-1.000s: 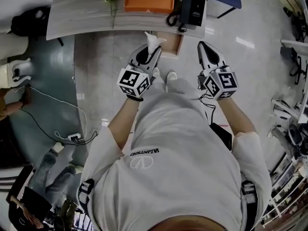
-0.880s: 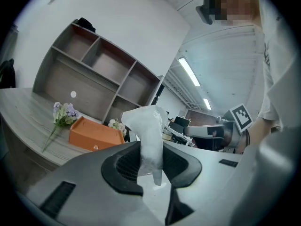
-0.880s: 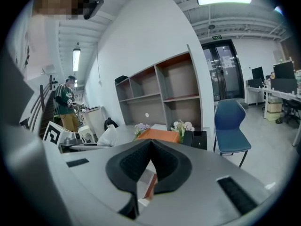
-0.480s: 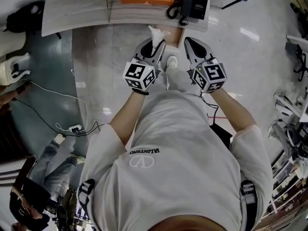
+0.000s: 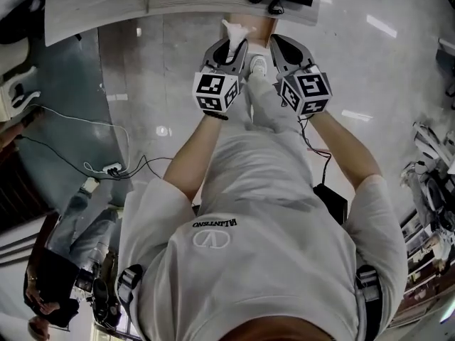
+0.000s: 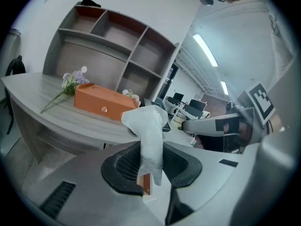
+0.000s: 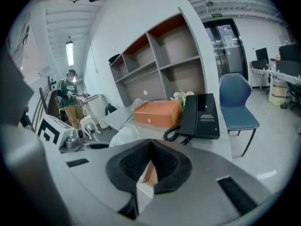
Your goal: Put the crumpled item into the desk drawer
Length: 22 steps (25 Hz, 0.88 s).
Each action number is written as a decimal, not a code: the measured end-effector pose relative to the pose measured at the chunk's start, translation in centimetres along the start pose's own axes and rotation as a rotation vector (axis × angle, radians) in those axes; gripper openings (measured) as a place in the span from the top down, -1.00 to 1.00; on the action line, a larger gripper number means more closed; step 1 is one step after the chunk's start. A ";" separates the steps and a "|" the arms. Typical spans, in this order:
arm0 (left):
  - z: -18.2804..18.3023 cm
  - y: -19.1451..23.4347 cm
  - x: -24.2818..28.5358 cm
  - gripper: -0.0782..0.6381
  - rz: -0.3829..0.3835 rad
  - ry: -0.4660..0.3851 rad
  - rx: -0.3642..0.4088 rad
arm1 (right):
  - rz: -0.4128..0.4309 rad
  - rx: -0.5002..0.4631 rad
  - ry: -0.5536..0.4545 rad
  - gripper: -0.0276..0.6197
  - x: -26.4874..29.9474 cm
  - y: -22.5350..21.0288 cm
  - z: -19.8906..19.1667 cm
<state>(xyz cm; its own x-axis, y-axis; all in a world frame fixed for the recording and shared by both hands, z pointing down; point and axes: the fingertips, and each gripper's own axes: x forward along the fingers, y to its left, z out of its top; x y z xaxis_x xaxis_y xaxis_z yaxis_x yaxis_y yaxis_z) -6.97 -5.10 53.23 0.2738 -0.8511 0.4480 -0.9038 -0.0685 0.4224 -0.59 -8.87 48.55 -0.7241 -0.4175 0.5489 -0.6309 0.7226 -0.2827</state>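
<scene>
Left gripper [image 5: 237,46] is pinching the crumpled white tissue [image 6: 149,131], which is projecting at 12 o'clock, just short of the open drawer [image 5: 264,29] under the desk edge [image 5: 142,21]. Right gripper [image 5: 275,43], jaws pressed together, is hovering at its 3 o'clock. Open floor [image 5: 156,69] is lying at 9 o'clock.

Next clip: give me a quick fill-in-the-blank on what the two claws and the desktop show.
1. The left claw is shut on a crumpled item whose colour is ___.
2. The right claw is shut and holds ___.
3. Beside the black telephone stands a box coloured ___.
Missing words: white; nothing; orange.
</scene>
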 end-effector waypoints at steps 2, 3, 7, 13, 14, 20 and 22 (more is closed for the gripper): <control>-1.5 0.5 1.0 0.50 0.007 0.025 -0.033 | -0.007 0.010 0.015 0.92 0.8 -0.9 -1.0; -2.1 0.7 1.3 0.50 0.010 0.035 -0.051 | -0.006 0.010 0.025 0.92 1.2 -1.1 -1.6; -4.1 1.9 3.2 0.50 0.044 0.070 -0.062 | 0.010 0.002 0.060 0.92 3.3 -2.2 -3.8; -8.7 3.7 5.4 0.50 0.079 0.139 -0.067 | 0.038 0.029 0.141 0.92 6.8 -2.3 -8.5; -9.3 4.0 5.7 0.50 0.082 0.148 -0.067 | 0.041 0.029 0.152 0.92 7.3 -2.2 -9.3; -12.2 5.7 7.7 0.50 0.095 0.183 -0.086 | 0.025 0.033 0.205 0.92 9.4 -2.9 -12.8; -13.3 6.3 8.3 0.50 0.104 0.200 -0.088 | 0.013 0.045 0.219 0.92 10.1 -3.4 -13.9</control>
<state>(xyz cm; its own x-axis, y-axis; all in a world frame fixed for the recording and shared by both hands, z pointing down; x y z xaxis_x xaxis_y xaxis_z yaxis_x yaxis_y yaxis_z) -6.05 -5.66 70.06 0.2484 -0.7309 0.6357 -0.9006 0.0673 0.4294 -1.88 -7.88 66.01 -0.6576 -0.2752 0.7013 -0.6372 0.6999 -0.3228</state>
